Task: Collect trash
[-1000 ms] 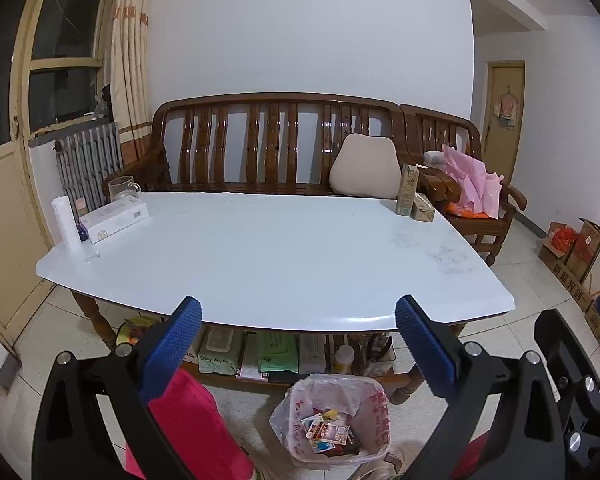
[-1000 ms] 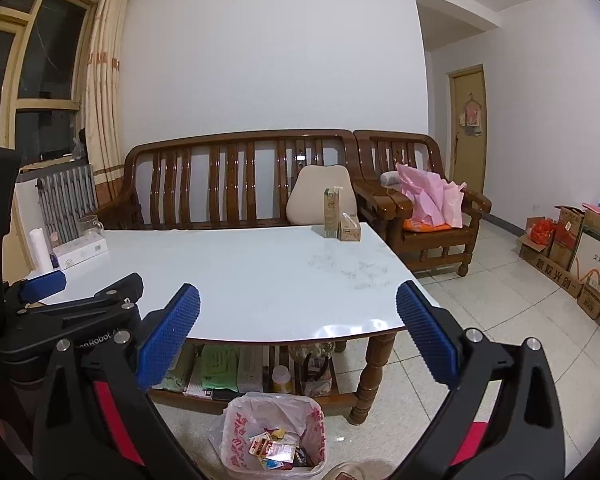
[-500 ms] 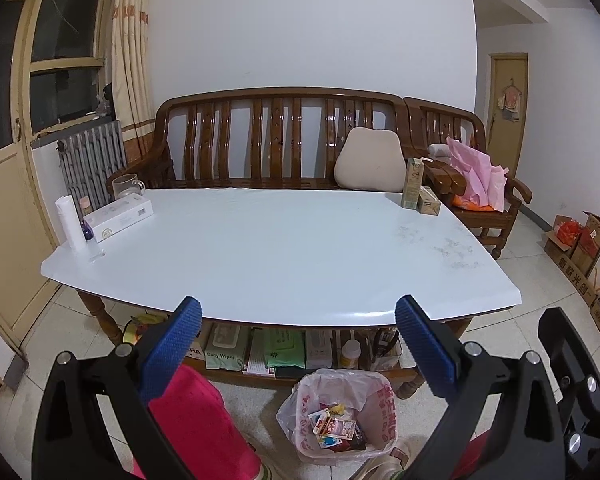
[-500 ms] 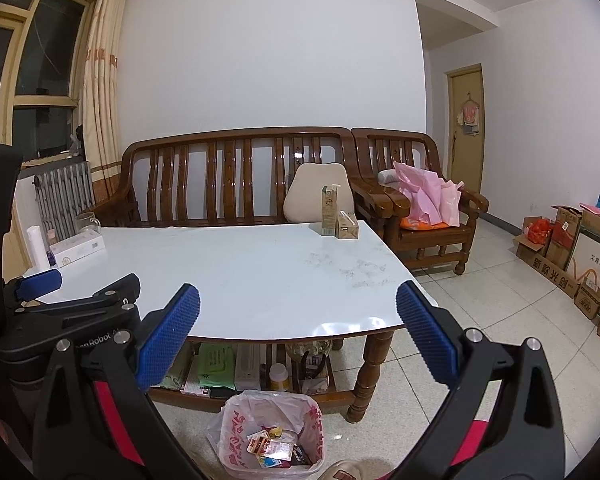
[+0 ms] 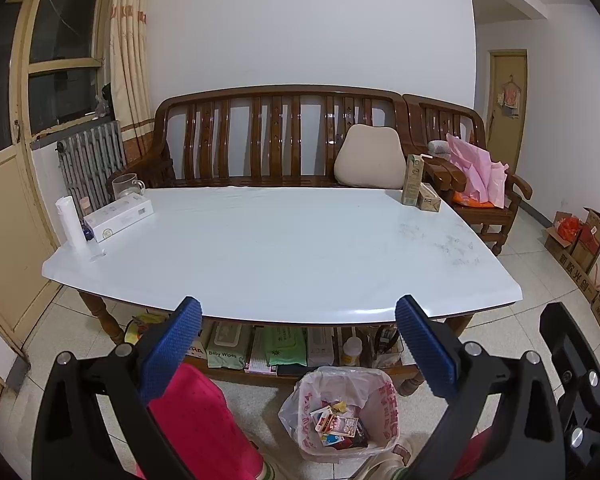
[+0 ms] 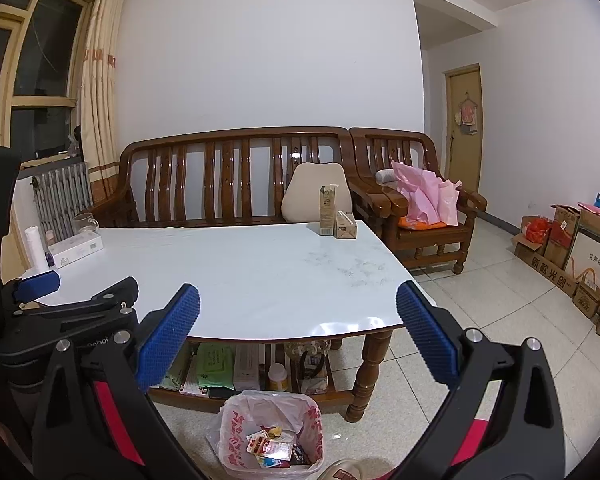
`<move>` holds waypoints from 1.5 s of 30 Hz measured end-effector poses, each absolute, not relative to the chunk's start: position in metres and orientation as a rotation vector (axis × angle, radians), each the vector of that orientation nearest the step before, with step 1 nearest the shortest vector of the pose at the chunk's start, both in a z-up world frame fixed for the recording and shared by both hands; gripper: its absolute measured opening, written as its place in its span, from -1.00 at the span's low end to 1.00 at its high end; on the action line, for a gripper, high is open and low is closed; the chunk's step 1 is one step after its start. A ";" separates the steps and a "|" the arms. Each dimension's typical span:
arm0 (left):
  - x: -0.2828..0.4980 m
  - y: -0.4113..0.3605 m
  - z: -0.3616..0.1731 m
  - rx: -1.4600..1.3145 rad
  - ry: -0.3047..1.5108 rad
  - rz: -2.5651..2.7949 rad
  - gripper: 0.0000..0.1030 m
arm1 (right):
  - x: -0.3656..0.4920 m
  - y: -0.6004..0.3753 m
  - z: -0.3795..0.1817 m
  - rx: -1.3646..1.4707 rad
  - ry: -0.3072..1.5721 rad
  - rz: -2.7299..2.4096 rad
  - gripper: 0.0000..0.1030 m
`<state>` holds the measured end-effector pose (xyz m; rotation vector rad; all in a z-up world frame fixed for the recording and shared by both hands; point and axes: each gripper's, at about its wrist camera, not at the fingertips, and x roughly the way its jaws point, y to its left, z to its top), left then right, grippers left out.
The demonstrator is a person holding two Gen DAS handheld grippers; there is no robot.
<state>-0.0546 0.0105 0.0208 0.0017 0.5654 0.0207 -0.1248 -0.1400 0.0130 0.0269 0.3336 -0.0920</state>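
The glossy white wooden-legged table (image 5: 280,248) bears a white flat box (image 5: 120,216) at ten o'clock and a tan upright carton (image 5: 413,179) at two o'clock.

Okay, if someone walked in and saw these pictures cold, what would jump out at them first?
Probably the big white table, nearly bare, with a tall carton at its far right corner and a white box at its far left. Next, the lined trash bin on the floor below the near edge, already holding wrappers. Both the left gripper and right gripper hang open and empty in front.
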 end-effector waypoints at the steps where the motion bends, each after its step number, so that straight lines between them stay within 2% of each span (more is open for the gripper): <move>1: -0.054 0.011 0.021 0.003 0.566 0.022 0.84 | -0.124 -0.140 0.013 0.027 0.334 -0.092 0.87; 45: -0.055 0.020 0.023 0.002 0.574 0.023 0.84 | -0.124 -0.133 0.012 0.031 0.338 -0.095 0.87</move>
